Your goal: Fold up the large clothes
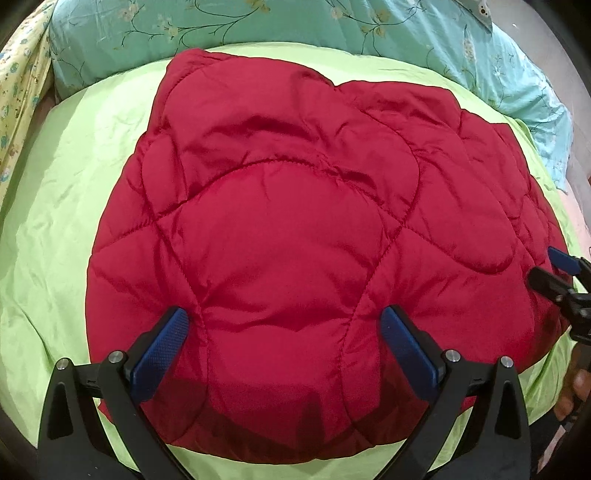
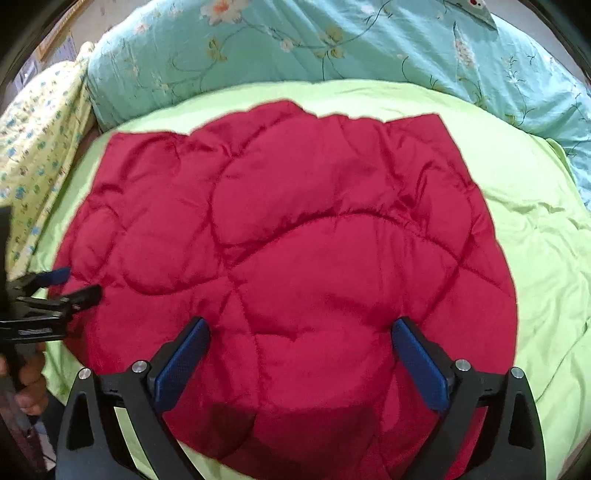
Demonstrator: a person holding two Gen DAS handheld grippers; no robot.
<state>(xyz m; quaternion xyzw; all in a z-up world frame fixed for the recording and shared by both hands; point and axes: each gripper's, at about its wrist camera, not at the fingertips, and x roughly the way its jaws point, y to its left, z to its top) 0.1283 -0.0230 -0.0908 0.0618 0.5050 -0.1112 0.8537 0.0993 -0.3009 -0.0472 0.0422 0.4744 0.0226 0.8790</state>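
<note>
Left wrist view: both grippers' jaws apart over puffy red quilted jacket (image 1: 280, 206) on green bedsheet (image 1: 55, 206); soft, slippery, best pinched at near-edge corners

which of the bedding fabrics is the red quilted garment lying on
The plain lime green sheet; the red quilted garment rests wholly on it. The teal floral quilt and yellow print cloth lie beyond.

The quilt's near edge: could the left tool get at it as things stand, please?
Probably yes. The left tool is open and hangs right over the near edge of the red quilt, with nothing between them; the right tool is off to the side.
</note>
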